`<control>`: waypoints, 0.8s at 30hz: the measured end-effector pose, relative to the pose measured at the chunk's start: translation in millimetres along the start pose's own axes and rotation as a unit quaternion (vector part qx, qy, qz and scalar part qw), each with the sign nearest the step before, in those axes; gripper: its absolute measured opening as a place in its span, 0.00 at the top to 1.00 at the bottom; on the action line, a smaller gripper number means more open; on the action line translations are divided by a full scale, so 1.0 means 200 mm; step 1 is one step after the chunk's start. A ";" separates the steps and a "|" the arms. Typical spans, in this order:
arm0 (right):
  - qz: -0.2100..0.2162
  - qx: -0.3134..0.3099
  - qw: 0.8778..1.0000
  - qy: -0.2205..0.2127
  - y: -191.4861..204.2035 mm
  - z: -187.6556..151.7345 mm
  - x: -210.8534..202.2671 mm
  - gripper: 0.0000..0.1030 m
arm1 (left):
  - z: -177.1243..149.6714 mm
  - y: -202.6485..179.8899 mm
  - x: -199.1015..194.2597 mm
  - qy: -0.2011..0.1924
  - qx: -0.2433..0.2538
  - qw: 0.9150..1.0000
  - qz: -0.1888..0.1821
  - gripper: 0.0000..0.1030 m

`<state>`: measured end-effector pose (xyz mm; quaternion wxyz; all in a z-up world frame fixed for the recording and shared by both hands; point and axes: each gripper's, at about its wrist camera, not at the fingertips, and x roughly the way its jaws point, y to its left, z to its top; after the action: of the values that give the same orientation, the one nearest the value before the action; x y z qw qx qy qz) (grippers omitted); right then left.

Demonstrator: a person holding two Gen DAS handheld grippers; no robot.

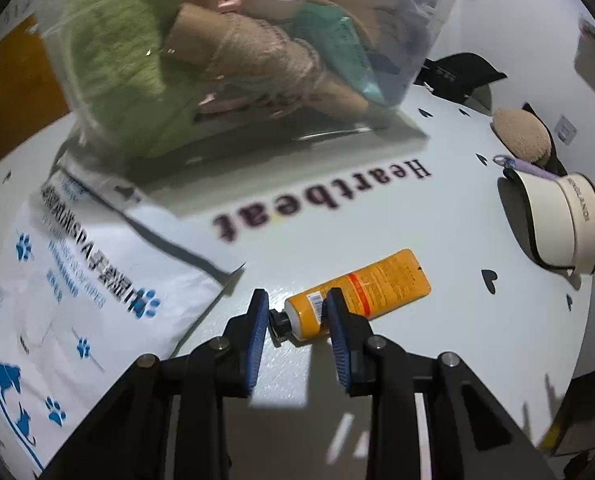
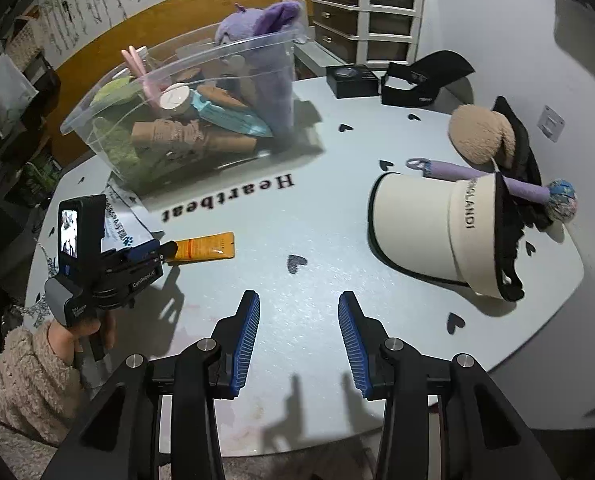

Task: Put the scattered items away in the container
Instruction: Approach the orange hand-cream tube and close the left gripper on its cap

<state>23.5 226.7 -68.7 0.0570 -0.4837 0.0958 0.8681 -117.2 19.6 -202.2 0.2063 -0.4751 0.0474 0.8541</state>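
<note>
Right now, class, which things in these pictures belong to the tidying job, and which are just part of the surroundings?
Belong to the job:
- orange tube, between the left gripper fingers
- clear container
- white visor
- black visor
- beige plush
- purple stick
- right gripper, open and empty

Just surroundings:
- table
- drawer unit
- wall socket

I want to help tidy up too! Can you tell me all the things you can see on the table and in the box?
Tube: one, orange, lying on table, cap end between left fingers.
Container: one, clear plastic, back left of table, full of things.
Plush toy: one, purple, in container.
Visor: one, cream, table right.
Visor: one, black, far edge.
Box: one, black, beside black visor.
Fuzzy hat: one, beige, far right.
Wipes pack: one, white, blue paws, left.
Left gripper: open around tube.
Right gripper: open, empty.
</note>
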 end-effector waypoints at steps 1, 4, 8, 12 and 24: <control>-0.003 0.003 1.000 0.001 -0.01 -0.01 0.00 0.60 | 0.00 -0.01 0.00 0.000 0.006 1.000 -0.004 0.71; -0.011 0.013 1.000 0.004 -0.03 -0.02 0.00 0.60 | 0.00 -0.05 0.01 0.001 0.023 1.000 -0.017 0.71; -0.015 0.029 0.999 0.010 -0.06 -0.03 0.00 0.60 | -0.04 -0.12 0.01 0.002 0.038 0.998 -0.042 0.71; 0.000 0.041 0.999 0.023 -0.10 -0.03 0.03 0.59 | -0.07 -0.23 0.01 0.004 0.069 0.996 -0.062 0.71; -0.058 0.031 0.997 0.044 -0.27 -0.12 0.10 0.59 | -0.17 -0.55 0.08 0.022 0.181 0.979 -0.097 0.72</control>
<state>43.0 274.3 -104.5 0.1177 -0.5240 0.0967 0.8380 -53.0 114.7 -220.9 0.3694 -0.4512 0.1593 0.7966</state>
